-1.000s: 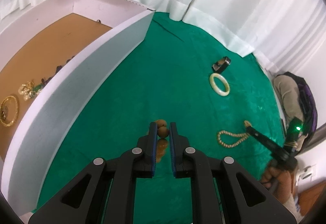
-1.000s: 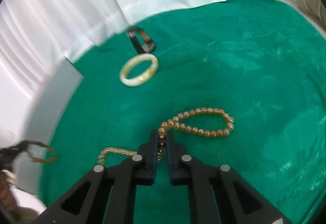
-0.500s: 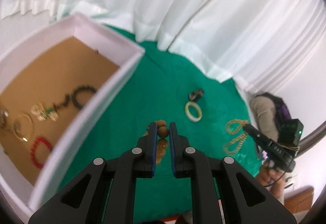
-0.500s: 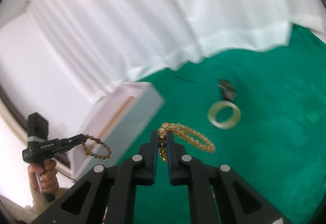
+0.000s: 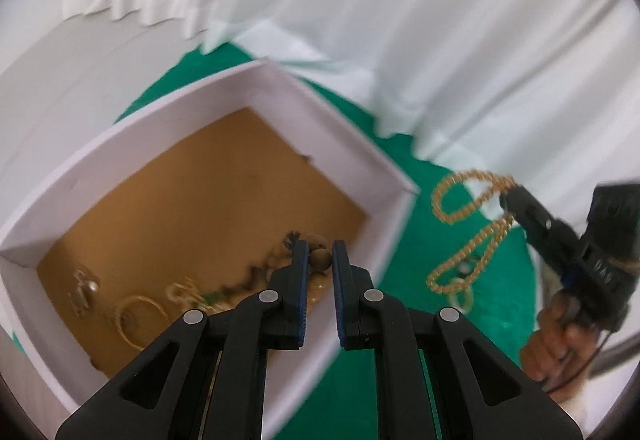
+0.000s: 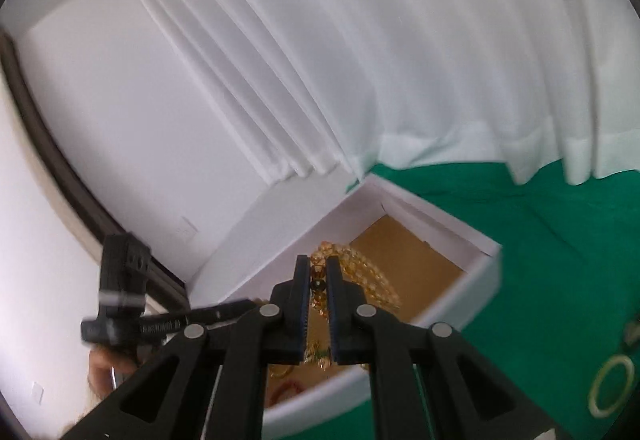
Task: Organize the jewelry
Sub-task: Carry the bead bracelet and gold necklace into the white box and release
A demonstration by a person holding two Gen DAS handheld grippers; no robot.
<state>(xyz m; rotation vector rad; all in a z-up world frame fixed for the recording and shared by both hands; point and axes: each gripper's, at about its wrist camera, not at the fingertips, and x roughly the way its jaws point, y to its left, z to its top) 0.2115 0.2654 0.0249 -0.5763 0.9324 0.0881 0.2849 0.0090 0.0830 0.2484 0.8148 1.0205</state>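
Note:
My left gripper (image 5: pixel 320 260) is shut on a brown wooden bead bracelet (image 5: pixel 321 259) and hangs over the white box (image 5: pixel 336 119) with a tan floor. Several pieces of jewelry (image 5: pixel 140 310) lie inside that box. My right gripper (image 6: pixel 319 276) is shut on a golden bead necklace (image 6: pixel 368 276), whose loops dangle over the same white box (image 6: pixel 476 240). In the left wrist view the right gripper (image 5: pixel 508 199) shows at the right with the golden necklace (image 5: pixel 460 199) hanging from it above the green cloth (image 5: pixel 360 392). The left gripper's body (image 6: pixel 132 326) appears at the lower left of the right wrist view.
A pale jade bangle (image 6: pixel 612 386) lies on the green cloth (image 6: pixel 560 240) at the right. White curtains (image 6: pixel 400 39) hang behind the table. A person's hand (image 5: pixel 556 340) holds the right gripper's handle.
Both grippers rose from the green cloth and swung toward the white box, each carrying its jewelry. The box now lies under both; the necklace is lifted off the cloth.

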